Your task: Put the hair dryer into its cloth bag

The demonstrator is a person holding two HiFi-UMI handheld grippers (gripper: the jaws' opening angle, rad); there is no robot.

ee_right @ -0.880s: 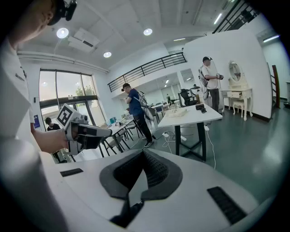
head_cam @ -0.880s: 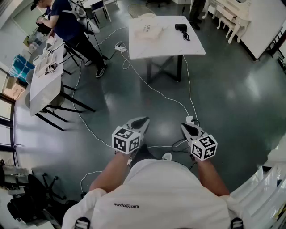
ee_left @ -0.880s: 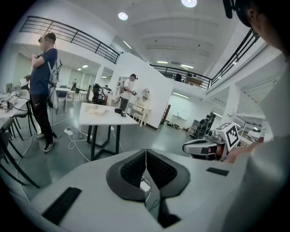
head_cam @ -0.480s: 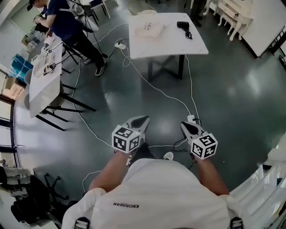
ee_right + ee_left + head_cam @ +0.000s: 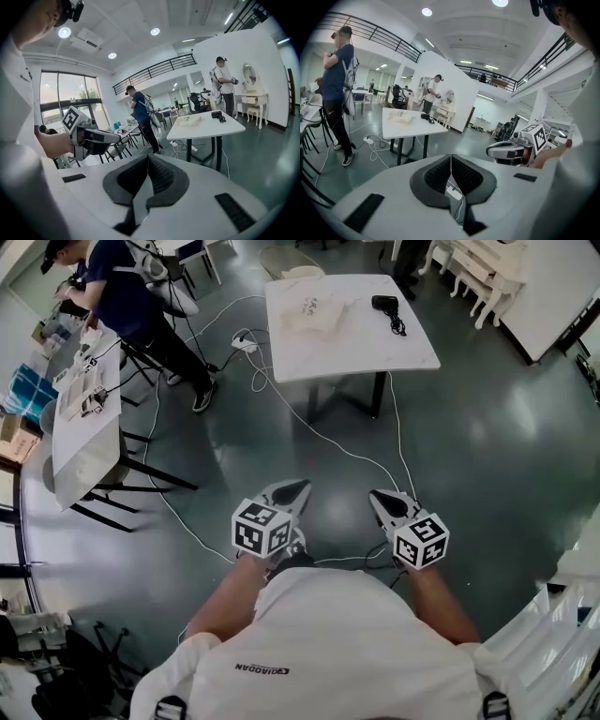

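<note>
Hair dryer (image 5: 382, 304), black, lying with its cord near the far right edge of the white worktop (image 5: 375, 348); cloth bag (image 5: 314, 313), pale and crumpled, beside it toward the left. Both well apart from the grippers. Left gripper (image 5: 300, 487) and right gripper (image 5: 374, 496) held side by side over dark glossy floor (image 5: 487, 446), jaws of each clenched on nothing. White cables (image 5: 328, 432) trailing across the floor, past a power strip (image 5: 246, 343). Second table (image 5: 84, 423) at left, a person (image 5: 127, 292) standing beside it.

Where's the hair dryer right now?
In the head view, the hair dryer lies at the far right of the white table, right of the cloth bag.
</note>
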